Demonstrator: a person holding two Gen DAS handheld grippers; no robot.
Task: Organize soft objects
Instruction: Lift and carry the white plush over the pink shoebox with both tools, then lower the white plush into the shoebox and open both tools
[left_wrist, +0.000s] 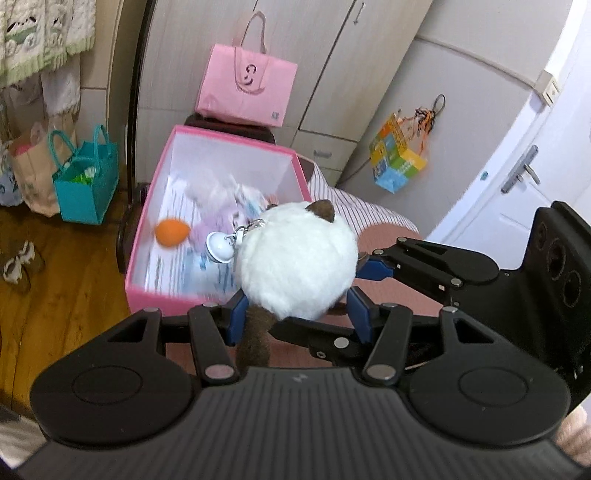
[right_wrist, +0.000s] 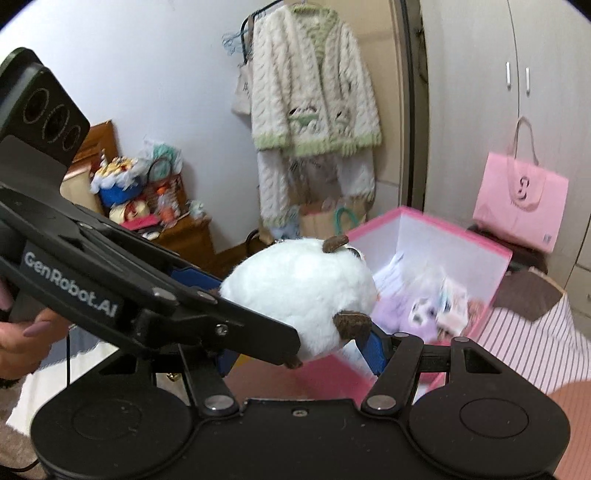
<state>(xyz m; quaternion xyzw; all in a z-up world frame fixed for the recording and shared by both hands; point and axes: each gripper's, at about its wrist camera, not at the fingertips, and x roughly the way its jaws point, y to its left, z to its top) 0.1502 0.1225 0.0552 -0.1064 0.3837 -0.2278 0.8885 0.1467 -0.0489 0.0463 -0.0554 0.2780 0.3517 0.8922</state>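
Both grippers, left (left_wrist: 295, 302) and "GenRobot.AI"-labelled right (right_wrist: 299, 343), seemingly clamp the white plush ball (left_wrist: 295, 262).

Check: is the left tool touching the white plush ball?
Touching. In the left wrist view, the left tool has both blue pads pressed into the white plush ball.

I see both grippers matte black with blue pads: left gripper (left_wrist: 297, 314), right gripper (right_wrist: 301, 352). Silver pivot screws, ribbed housing. White "GenRobot.AI" lettering on the left body. Hand (right_wrist: 20, 341) has mauve-painted nails.
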